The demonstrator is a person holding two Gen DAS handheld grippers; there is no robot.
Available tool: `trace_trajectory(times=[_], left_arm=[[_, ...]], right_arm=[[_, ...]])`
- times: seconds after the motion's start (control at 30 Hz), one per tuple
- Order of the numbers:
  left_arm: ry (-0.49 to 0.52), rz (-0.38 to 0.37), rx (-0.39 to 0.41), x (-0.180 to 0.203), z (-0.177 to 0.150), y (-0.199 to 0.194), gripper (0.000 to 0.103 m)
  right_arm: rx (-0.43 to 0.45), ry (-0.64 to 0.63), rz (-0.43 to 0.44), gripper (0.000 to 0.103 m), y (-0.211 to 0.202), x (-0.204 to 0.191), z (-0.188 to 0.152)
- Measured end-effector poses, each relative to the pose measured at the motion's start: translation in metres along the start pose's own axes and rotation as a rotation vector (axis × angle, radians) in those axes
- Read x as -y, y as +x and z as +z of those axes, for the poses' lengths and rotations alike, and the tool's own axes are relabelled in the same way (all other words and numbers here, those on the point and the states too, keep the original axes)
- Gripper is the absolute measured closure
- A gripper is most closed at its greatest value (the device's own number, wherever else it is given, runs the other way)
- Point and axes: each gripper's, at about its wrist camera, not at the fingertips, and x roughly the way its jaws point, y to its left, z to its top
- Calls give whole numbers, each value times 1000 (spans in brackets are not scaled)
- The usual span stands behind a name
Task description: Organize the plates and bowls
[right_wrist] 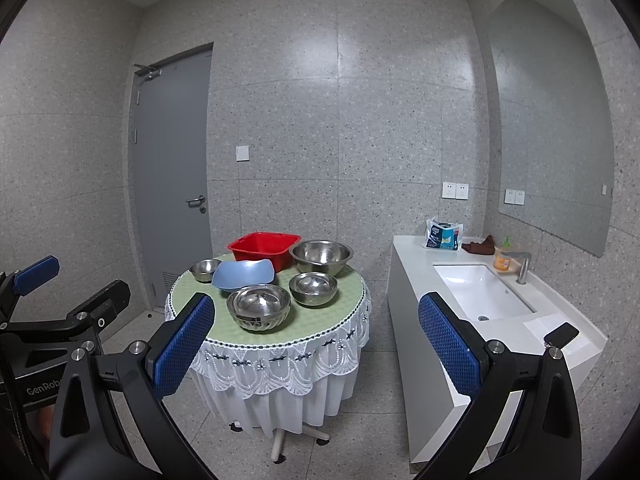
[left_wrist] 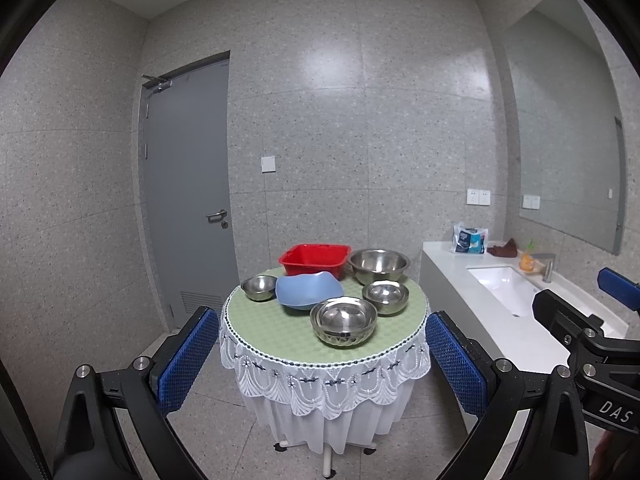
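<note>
A round table [left_wrist: 276, 336] [right_wrist: 320, 320] with a green top and white lace cloth holds the dishes. On it stand a red square basin [left_wrist: 315, 258] [right_wrist: 264, 246], a large steel bowl [left_wrist: 378, 265] [right_wrist: 321, 256], a blue wavy plate [left_wrist: 309, 290] [right_wrist: 244, 274], a small steel bowl [left_wrist: 259, 287] [right_wrist: 204, 270], a medium steel bowl [left_wrist: 385, 297] [right_wrist: 313, 288] and stacked steel bowls [left_wrist: 344, 320] [right_wrist: 259, 306]. My left gripper [left_wrist: 322, 364] is open and empty, well short of the table. My right gripper [right_wrist: 316, 348] is open and empty, also short of it.
A white counter [left_wrist: 444, 254] [right_wrist: 412, 252] with a sink [left_wrist: 506, 288] [right_wrist: 480, 290], faucet, orange bottle, brown cloth and a blue-white packet stands to the right. A grey door [left_wrist: 186, 196] [right_wrist: 172, 176] is at the back left. The floor is tiled.
</note>
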Motion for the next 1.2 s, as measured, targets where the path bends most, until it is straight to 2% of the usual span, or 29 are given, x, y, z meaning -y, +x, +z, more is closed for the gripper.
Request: trace_trajectory(times=[1.2], left_arm=[[0, 8, 3, 1, -1, -1, 1]], right_arm=[[0, 3, 4, 0, 1, 0, -2]])
